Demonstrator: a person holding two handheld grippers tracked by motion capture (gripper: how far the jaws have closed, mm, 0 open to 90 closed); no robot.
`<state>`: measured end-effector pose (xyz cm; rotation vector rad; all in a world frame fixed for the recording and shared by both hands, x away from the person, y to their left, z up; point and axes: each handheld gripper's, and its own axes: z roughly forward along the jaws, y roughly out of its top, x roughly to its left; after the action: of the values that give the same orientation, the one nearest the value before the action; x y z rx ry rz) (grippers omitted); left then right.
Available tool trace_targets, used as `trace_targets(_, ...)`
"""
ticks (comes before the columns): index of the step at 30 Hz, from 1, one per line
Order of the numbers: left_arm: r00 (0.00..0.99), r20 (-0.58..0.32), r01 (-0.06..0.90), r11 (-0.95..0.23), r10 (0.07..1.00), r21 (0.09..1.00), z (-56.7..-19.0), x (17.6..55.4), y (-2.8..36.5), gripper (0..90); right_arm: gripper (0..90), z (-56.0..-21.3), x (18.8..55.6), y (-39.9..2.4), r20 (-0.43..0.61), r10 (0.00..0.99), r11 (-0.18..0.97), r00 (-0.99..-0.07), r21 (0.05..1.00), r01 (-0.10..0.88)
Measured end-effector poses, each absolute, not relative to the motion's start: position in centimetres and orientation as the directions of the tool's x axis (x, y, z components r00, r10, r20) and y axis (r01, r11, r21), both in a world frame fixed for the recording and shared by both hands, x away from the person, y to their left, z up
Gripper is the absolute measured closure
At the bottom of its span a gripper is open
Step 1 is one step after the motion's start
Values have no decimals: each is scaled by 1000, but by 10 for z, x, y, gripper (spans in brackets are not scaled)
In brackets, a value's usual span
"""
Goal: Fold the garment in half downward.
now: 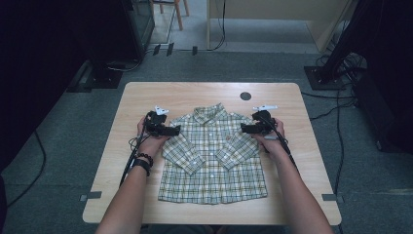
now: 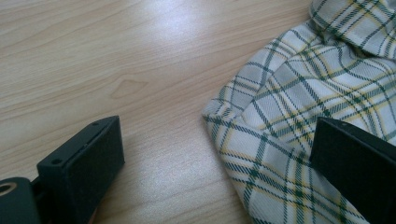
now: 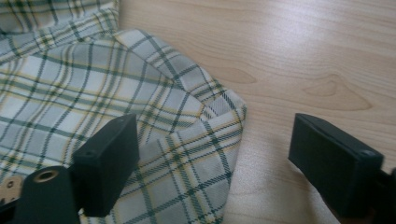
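A small plaid shirt (image 1: 210, 156) in white, green and yellow lies flat on the wooden table (image 1: 146, 97), collar toward the far side, both sleeves folded in across the front. My left gripper (image 1: 176, 130) is at the shirt's left shoulder (image 2: 261, 121), jaws open, one over bare wood and one over the cloth. At the right shoulder (image 3: 205, 126) my right gripper (image 1: 243, 128) also stands open, straddling the shoulder's edge: one jaw rests above the fabric, the other above the table. Neither pair of pads presses on the cloth.
A dark round grommet (image 1: 245, 96) sits in the table near its far edge. Cables trail from both grippers off the table. Grey carpet, a black stand base (image 1: 326, 76) and more cables surround the table.
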<state>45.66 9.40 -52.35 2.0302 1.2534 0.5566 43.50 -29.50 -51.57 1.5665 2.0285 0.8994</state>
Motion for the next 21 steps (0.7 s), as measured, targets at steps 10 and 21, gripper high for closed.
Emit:
trace_targets(10,458,8,598,-316,889,737,-523,456,93,45,413,-526,423,-295,33,951,168,-307,778,605)
trace_targets(21,530,-49,546,-297,846,784,-521,447,96,646,754,-519,426,-295,92,957,117,-276,745,656)
